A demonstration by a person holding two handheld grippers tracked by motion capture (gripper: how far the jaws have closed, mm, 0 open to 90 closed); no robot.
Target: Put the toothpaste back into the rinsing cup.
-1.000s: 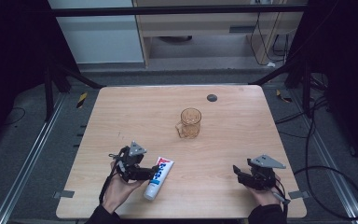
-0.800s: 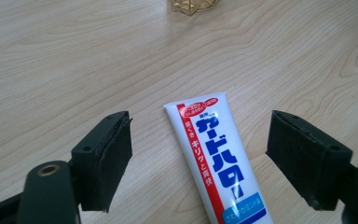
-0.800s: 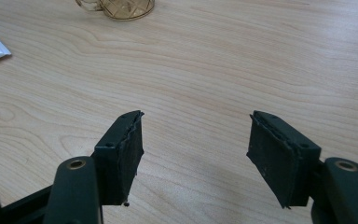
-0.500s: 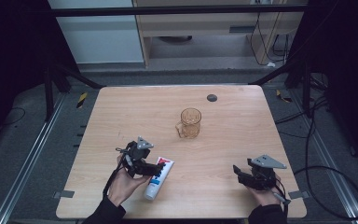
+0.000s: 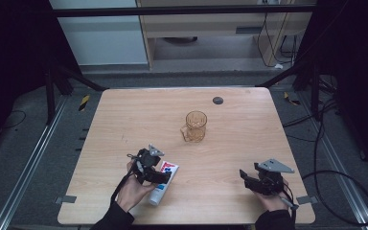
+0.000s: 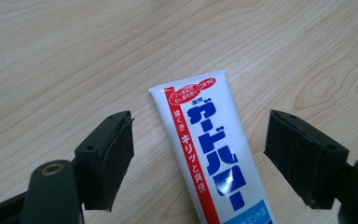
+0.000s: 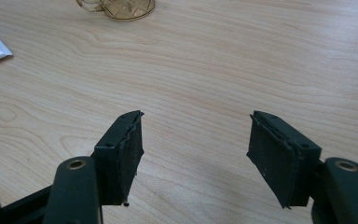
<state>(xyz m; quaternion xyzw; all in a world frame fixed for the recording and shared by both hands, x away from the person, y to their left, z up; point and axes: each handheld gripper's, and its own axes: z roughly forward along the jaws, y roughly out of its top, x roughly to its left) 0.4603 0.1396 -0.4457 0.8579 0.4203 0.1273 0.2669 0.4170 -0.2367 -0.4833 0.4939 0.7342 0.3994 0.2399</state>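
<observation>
The left gripper point(image 6: 198, 158) has moved forward since a second ago; its jaws now stand wide either side of the white toothpaste tube with blue and red print point(image 6: 214, 154), lying flat on the light wooden table point(image 5: 124, 120) and untouched. The right gripper point(image 7: 196, 156) stays put, jaws wide over bare wood. The amber glass mug point(image 5: 195, 126) stands mid-table.

Left gripper point(image 6: 198, 156) jaws spread wide w/ toothpaste tube point(image 6: 209, 154) lying between them, bare wood each side of tube. Right gripper point(image 7: 196, 154) jaws apart over bare table point(image 5: 249, 124); glass mug point(image 5: 195, 126) well ahead, toward its left.
</observation>
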